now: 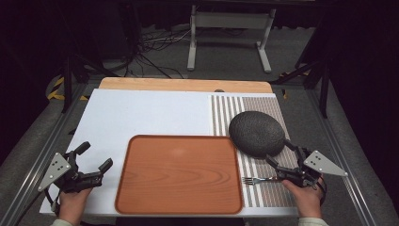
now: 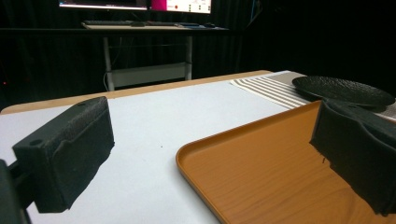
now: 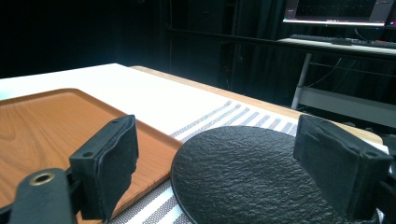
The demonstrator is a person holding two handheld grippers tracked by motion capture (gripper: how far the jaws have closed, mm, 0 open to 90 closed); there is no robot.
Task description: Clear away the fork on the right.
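High view: the right gripper (image 1: 282, 159), jaws spread, faces the black plate (image 1: 257, 133) just ahead on the striped mat (image 1: 263, 188) near the desk's right edge; the left gripper (image 1: 94, 160), also spread, is well apart. Right gripper view: the plate (image 3: 243, 172) lies between the jaws, beside the tray (image 3: 46, 126).

Each black claw (image 1: 93, 156) has 2 padded jaws, a grey 3-cornered plate and pale sleeve cuffs behind.
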